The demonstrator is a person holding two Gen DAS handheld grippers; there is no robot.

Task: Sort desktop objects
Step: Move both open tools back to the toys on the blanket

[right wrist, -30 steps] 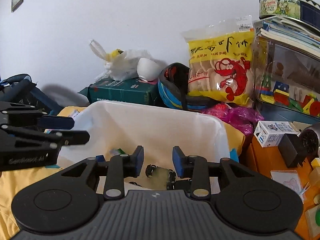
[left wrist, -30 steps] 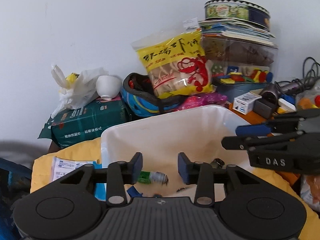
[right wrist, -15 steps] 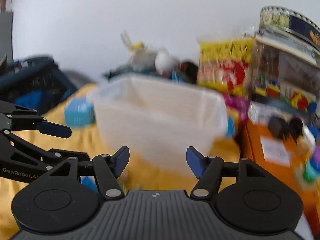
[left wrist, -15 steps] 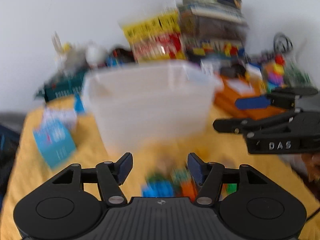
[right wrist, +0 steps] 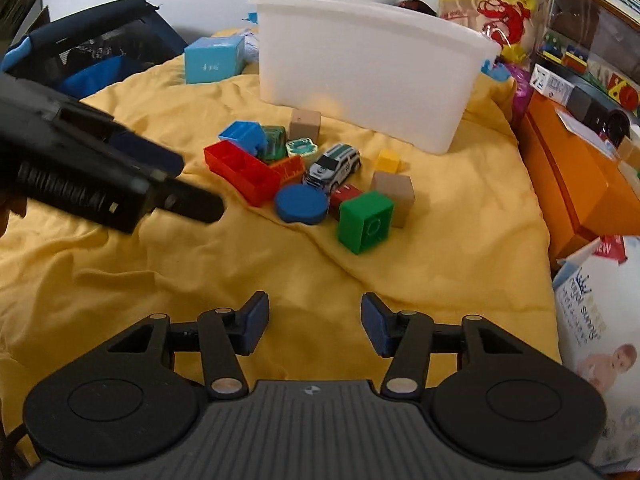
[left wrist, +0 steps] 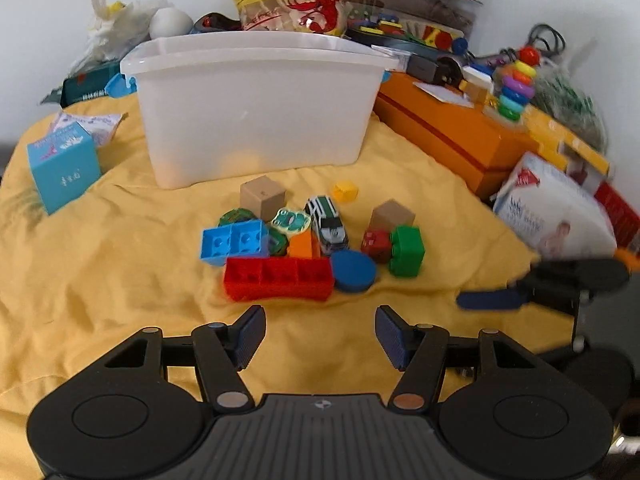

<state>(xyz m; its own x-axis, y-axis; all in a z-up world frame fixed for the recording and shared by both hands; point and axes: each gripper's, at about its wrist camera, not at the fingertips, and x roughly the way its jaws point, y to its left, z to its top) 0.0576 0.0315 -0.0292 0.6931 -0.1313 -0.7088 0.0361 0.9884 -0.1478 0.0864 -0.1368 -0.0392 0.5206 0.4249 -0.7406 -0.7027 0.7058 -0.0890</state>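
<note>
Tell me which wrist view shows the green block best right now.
The right wrist view: the green block sits near and sharp in the foreground, top and side faces both visible, beside the blue disc. In the left wrist view the same block appears smaller, slightly blurred, at the pile's right edge.

You get bright, even light with soft shadows only. Your fisheye bends everything towards the rims, away from the white bin (left wrist: 256, 108). The other claw (right wrist: 196, 204) is smeared with blur; the toys stay fairly sharp.
</note>
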